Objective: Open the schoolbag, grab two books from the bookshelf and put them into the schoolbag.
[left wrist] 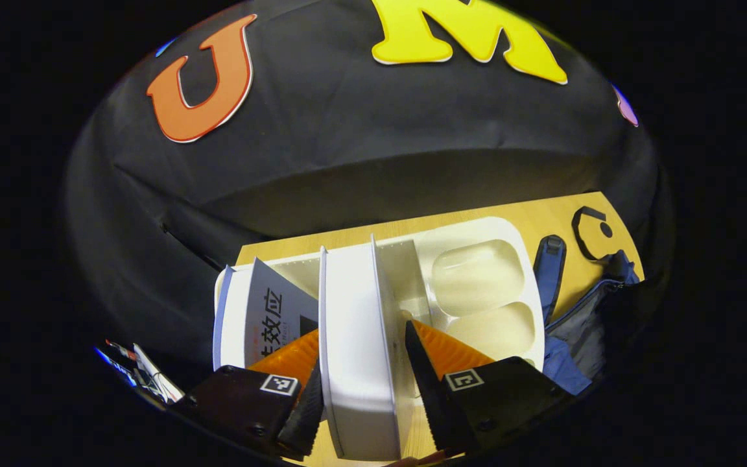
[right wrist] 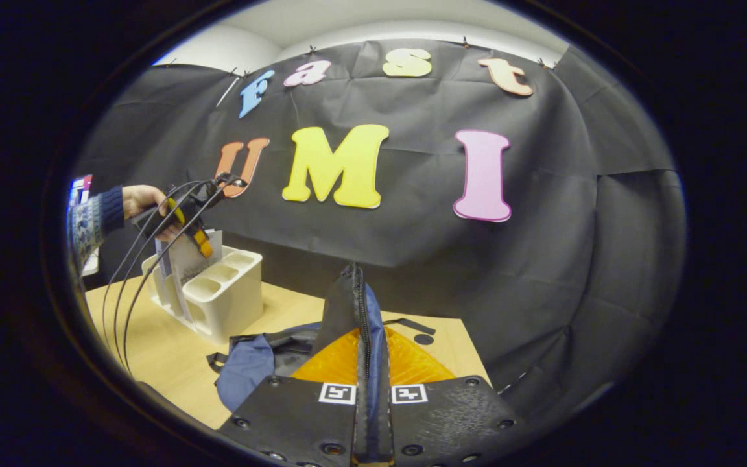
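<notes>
Left gripper [left wrist: 364, 395] straddles white book [left wrist: 357, 344] standing upright in white bookshelf [left wrist: 477, 279]; fingers [left wrist: 302, 415] set apart either side of book, cannot tell if both touch it. Second book [left wrist: 270, 314], grey cover with Chinese characters "效应" partly readable, leans just left in same rack. Bookshelf has rounded compartments on its right part, sits on wooden surface [left wrist: 542, 220]. Blue-grey schoolbag [left wrist: 581, 324] lies right of bookshelf, strap beside it. Right gripper view: right gripper [right wrist: 366, 402] clamped together on schoolbag's upright zipper edge [right wrist: 357, 311], bag fabric spread on surface below. Square black-white marker tags sit on each gripper. Farther left, a hand [right wrist: 143, 198] in patterned sleeve holds the other gripper over bookshelf, cables trailing down
</notes>
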Demonstrator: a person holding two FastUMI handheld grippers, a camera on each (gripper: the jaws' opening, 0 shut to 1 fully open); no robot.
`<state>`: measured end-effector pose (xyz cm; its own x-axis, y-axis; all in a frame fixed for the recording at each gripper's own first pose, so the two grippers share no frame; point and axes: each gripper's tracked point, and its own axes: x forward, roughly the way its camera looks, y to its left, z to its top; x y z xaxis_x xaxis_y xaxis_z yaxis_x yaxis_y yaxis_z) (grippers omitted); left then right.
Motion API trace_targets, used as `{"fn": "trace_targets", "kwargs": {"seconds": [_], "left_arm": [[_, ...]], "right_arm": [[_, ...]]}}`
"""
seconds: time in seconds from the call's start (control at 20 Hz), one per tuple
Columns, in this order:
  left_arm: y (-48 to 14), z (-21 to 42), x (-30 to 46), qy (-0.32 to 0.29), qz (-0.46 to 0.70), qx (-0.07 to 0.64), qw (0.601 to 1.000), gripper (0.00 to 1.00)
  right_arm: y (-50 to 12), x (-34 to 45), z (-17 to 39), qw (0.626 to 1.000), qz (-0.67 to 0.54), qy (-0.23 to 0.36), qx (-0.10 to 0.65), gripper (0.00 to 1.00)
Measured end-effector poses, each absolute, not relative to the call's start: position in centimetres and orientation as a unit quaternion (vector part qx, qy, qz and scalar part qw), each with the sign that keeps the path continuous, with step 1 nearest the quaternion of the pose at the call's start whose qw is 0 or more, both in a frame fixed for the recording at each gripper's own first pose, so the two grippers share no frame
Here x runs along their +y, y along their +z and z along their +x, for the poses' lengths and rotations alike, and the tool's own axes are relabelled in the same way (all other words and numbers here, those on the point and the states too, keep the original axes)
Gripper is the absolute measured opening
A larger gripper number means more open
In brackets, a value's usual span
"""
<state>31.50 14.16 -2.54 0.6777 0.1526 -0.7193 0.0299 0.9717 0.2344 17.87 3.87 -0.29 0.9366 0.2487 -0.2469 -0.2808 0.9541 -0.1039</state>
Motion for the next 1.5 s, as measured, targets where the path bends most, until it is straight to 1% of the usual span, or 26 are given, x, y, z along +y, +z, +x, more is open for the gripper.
{"fn": "trace_targets", "kwargs": {"seconds": [0.1,0.2,0.25,0.3,0.4,0.5,0.55,0.6,0.65,0.7,0.9,0.95,1.0,1.05,1.1,1.15,1.2,1.5], "left_arm": [[-3.0,31.7,13.2,0.017,0.088,0.405,0.910,0.58],[-3.2,31.0,12.7,0.014,0.075,0.413,0.908,0.50],[-3.1,30.7,12.2,0.011,0.067,0.414,0.908,0.55],[-3.3,30.0,12.0,0.014,0.061,0.421,0.905,0.49],[-2.6,29.3,12.2,0.031,0.056,0.417,0.907,0.48],[-2.0,28.0,12.0,0.027,0.049,0.413,0.909,0.48],[-1.6,27.2,11.8,0.022,0.044,0.411,0.910,0.52],[-1.2,26.3,11.7,0.021,0.040,0.409,0.911,0.48],[-0.7,25.4,11.8,0.022,0.036,0.406,0.913,0.48],[-0.1,24.6,11.9,0.022,0.034,0.401,0.915,0.53],[1.7,21.0,12.0,0.014,0.016,0.384,0.923,0.52],[1.9,20.0,12.0,0.009,0.010,0.381,0.925,0.48],[2.1,19.0,12.1,0.006,0.005,0.377,0.926,0.48],[2.2,18.0,12.5,0.004,0.001,0.374,0.928,0.53],[2.3,17.0,12.9,0.004,-0.002,0.369,0.929,0.48],[2.4,16.0,13.4,0.005,-0.004,0.364,0.931,0.52],[2.4,15.1,13.7,0.006,-0.007,0.359,0.933,0.48],[0.7,9.5,14.0,-0.008,-0.104,0.358,0.928,0.49]], "right_arm": [[-0.7,3.8,17.8,0.981,-0.070,0.135,0.119,0.05],[-1.1,3.8,17.8,0.981,-0.068,0.136,0.123,0.05],[-1.2,3.8,17.8,0.980,-0.067,0.136,0.126,0.05],[-1.3,3.6,17.9,0.980,-0.065,0.134,0.129,0.05],[-1.7,3.5,17.9,0.980,-0.060,0.133,0.134,0.05],[-1.7,3.5,17.9,0.980,-0.061,0.131,0.134,0.05],[-1.8,3.5,17.8,0.980,-0.065,0.131,0.133,0.05],[-1.9,3.5,17.8,0.980,-0.069,0.131,0.132,0.05],[-1.9,3.4,17.8,0.980,-0.071,0.130,0.132,0.05],[-2.0,3.6,17.8,0.980,-0.071,0.130,0.132,0.05],[-2.8,4.0,17.3,0.978,-0.069,0.133,0.144,0.05],[-2.9,3.9,17.2,0.978,-0.070,0.131,0.145,0.05],[-3.2,4.0,17.2,0.978,-0.072,0.130,0.146,0.05],[-3.4,4.0,17.2,0.978,-0.073,0.128,0.148,0.05],[-3.7,3.9,17.2,0.978,-0.075,0.126,0.151,0.05],[-3.9,3.9,17.2,0.977,-0.074,0.125,0.155,0.05],[-4.1,4.0,17.2,0.977,-0.071,0.124,0.158,0.05],[-4.6,4.7,17.8,0.976,-0.065,0.125,0.168,0.05]]}}
